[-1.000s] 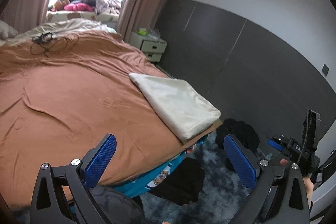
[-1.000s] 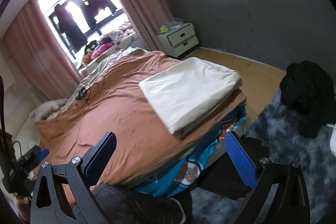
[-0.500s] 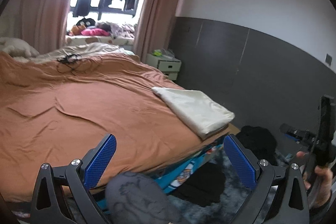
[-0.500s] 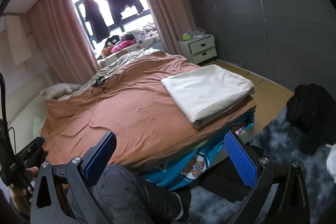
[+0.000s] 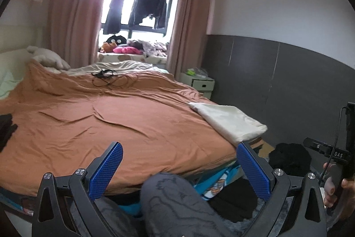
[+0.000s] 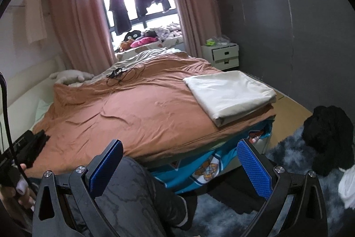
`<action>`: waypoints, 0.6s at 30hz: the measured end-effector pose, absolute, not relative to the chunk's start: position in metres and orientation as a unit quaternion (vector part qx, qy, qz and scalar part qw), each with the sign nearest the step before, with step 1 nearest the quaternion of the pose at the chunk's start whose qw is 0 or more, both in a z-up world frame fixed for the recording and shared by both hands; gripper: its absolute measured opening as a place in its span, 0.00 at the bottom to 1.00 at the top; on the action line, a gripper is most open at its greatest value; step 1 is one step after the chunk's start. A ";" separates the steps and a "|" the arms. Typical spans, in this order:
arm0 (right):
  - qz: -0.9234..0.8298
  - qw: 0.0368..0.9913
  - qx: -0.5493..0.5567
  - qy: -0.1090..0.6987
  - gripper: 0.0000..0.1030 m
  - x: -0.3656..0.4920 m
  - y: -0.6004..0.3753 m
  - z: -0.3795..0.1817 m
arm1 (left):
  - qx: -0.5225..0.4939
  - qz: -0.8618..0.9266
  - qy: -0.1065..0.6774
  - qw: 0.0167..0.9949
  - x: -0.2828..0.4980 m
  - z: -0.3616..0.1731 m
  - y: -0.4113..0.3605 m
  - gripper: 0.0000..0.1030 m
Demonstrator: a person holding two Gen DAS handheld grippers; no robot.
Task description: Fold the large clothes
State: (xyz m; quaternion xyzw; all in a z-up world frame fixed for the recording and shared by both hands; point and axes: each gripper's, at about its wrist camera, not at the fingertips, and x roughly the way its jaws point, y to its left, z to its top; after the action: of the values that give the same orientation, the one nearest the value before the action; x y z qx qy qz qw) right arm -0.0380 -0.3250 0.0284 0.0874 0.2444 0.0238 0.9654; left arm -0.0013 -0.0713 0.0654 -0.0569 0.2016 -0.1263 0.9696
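Left gripper (image 5: 179, 170) agape | right gripper (image 6: 179, 170) agape | cream cloth (image 6: 228, 93) folded flat, bed corner

A rust-orange bed cover (image 5: 133, 117) spreads ahead of the left gripper (image 5: 179, 168), whose 2 finger pads (image 5: 106, 168) are bright blue with a fine cross-hatch texture on black frames. Ahead and to the right lies a cream folded cloth (image 6: 230, 92). Below the right gripper (image 6: 179, 168), a teal bed sheet with an orange-and-white cartoon print (image 6: 206, 170) hangs at the bed edge. Grey trousers with dark marbled lines (image 5: 177, 203) sit between the pads. Right of the right gripper, a black heap of clothing (image 6: 328, 134) rests on a mottled blue-grey shaggy rug (image 6: 286, 148). Far ahead hang dusty-pink curtains (image 5: 73, 14), with a hot-pink item (image 5: 125, 50) on the sill and a white nightstand (image 6: 221, 54) against the charcoal wall panel (image 6: 299, 37).
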 end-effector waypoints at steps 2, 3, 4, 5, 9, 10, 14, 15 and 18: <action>0.032 0.965 0.073 0.248 1.00 -0.039 -0.318 0.023 | -0.056 -0.122 0.197 0.971 -0.010 0.062 -0.067 1.00; 0.034 0.965 0.070 0.249 1.00 -0.039 -0.315 0.022 | -0.055 -0.119 0.196 0.972 -0.013 0.060 -0.066 1.00; 0.038 0.966 0.066 0.247 1.00 -0.041 -0.313 0.019 | -0.053 -0.117 0.194 0.973 -0.017 0.058 -0.064 1.00; 0.041 0.967 0.062 0.245 1.00 -0.043 -0.310 0.016 | -0.048 -0.113 0.190 0.974 -0.021 0.056 -0.063 1.00; 0.049 0.968 0.058 0.239 1.00 -0.052 -0.298 0.006 | -0.038 -0.126 0.191 0.973 -0.030 0.043 -0.057 1.00; 0.054 0.968 0.061 0.238 1.00 -0.051 -0.297 0.003 | -0.041 -0.127 0.192 0.972 -0.031 0.039 -0.054 1.00; 0.055 0.966 0.060 0.247 1.00 -0.045 -0.295 -0.006 | -0.044 -0.122 0.196 0.972 -0.032 0.028 -0.044 1.00; 0.061 0.964 0.064 0.250 1.00 -0.043 -0.294 -0.008 | -0.045 -0.120 0.195 0.972 -0.032 0.027 -0.042 1.00; 0.064 0.964 0.069 0.248 1.00 -0.041 -0.292 -0.010 | -0.047 -0.113 0.195 0.973 -0.030 0.027 -0.037 1.00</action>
State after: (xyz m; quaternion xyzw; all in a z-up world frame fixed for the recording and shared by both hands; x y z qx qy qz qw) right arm -0.0410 -0.2919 -0.0104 0.0691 0.2477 0.0636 0.9643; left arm -0.0299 -0.0369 0.0267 -0.0474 0.1951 -0.1132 0.9731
